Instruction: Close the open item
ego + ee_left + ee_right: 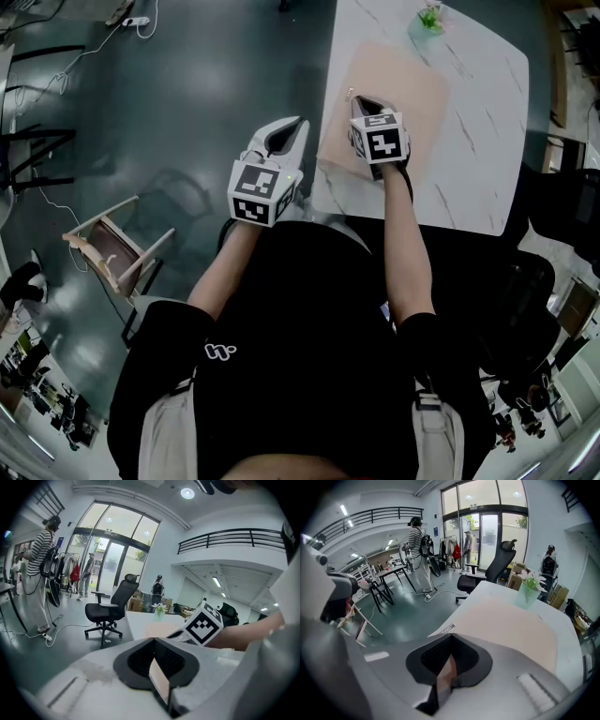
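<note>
Both tongs are shut and empty: right tongs (362,101) point at the near left corner of the pink sheet (417,98) on the table (487,141), perhaps to fold it; left tongs (289,131) wait aside.

Illegible corner tag (448,628) (too small)

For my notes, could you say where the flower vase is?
Head view, top right: the flower vase stands at the table's far end, beyond the pink mat.
</note>
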